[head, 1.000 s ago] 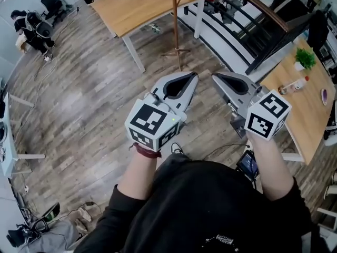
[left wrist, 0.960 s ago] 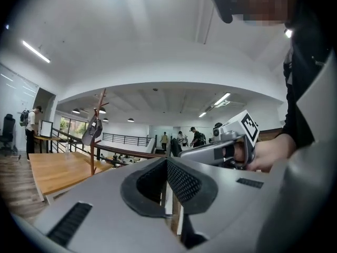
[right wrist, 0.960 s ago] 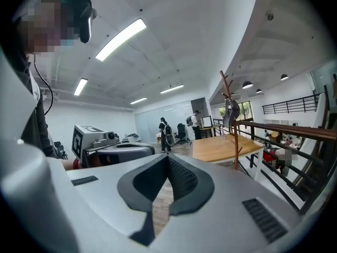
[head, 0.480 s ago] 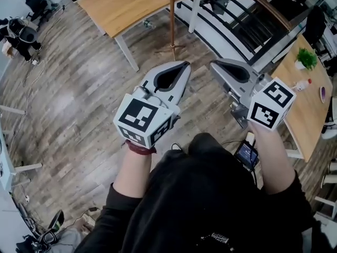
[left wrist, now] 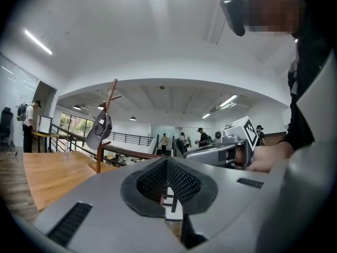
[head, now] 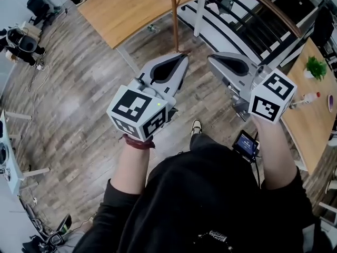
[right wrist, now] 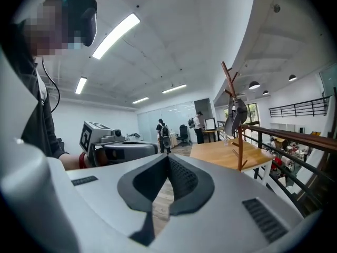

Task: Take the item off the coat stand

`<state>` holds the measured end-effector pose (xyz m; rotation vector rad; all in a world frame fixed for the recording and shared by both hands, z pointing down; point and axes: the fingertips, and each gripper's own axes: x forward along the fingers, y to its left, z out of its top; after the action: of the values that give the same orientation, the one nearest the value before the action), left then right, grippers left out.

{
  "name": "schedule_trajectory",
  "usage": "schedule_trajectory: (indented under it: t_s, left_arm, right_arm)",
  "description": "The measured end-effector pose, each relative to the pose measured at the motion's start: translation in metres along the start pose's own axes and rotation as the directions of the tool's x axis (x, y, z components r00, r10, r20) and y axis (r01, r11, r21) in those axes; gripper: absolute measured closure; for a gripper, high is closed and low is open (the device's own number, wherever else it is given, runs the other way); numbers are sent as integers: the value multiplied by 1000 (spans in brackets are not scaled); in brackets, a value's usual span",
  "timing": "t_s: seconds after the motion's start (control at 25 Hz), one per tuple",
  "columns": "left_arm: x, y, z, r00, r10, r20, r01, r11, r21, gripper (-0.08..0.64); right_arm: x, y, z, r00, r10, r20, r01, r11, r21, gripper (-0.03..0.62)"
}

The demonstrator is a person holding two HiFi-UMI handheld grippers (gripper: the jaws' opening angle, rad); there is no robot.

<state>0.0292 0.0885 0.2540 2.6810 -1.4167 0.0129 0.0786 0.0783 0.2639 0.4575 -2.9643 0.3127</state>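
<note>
Open office, plank floor point(head: 79, 99). One coat stand point(head: 174, 20) stood beside the tabletop point(head: 131, 7), its top cut off in the head view. One grey cap point(left wrist: 99, 132) hung on it, small and indistinct. Your left tool point(head: 180, 61) and right tool point(head: 211, 61), two in all, were closed on nothing.

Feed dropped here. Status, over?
Left claw, right claw shut, empty. Cap hangs on stand, out of reach. Table beside stand, no block seen.
</note>
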Motion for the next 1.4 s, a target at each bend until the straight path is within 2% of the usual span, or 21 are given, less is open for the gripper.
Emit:
schedule_trajectory:
  t_s: [0.24, 0.4, 0.52, 0.68, 0.96, 1.08, 1.4]
  left_arm:
    - [61, 34, 18, 1000, 6, 23, -7, 1000, 28, 563]
    - [105, 43, 16, 1000, -10, 11, 10, 999, 48, 563]
    - [130, 55, 13, 1000, 4, 1, -4, 999, 44, 563]
    - [156, 74, 26, 999, 31, 13, -31, 999, 37, 563]
    - [180, 96, 28, 1000, 11, -8, -11, 999, 49, 563]
    - [185, 111, 33, 1000, 9, 8, -10, 999, 54, 563]
    - [213, 181, 42, 999, -42, 34, 40, 997, 66, 563]
  right_arm:
    - [9, -62, 16, 1000, 29, 12, -29, 999, -17, 574]
    - [7, -111, 18, 999, 49, 7, -49, 999, 5, 574]
    - [9, -139, 20, 998, 59, 12, -60, 998, 14, 574]
    - [17, -163, 25, 998, 56, 23, -56, 998, 20, 574]
    - [41, -190, 38, 996, 72, 46, -74, 996, 41, 574]
    - [56, -198, 38, 997, 70, 42, -72, 996, 46, 574]
    - [113, -238, 57, 999, 17, 43, -18, 999, 27, 574]
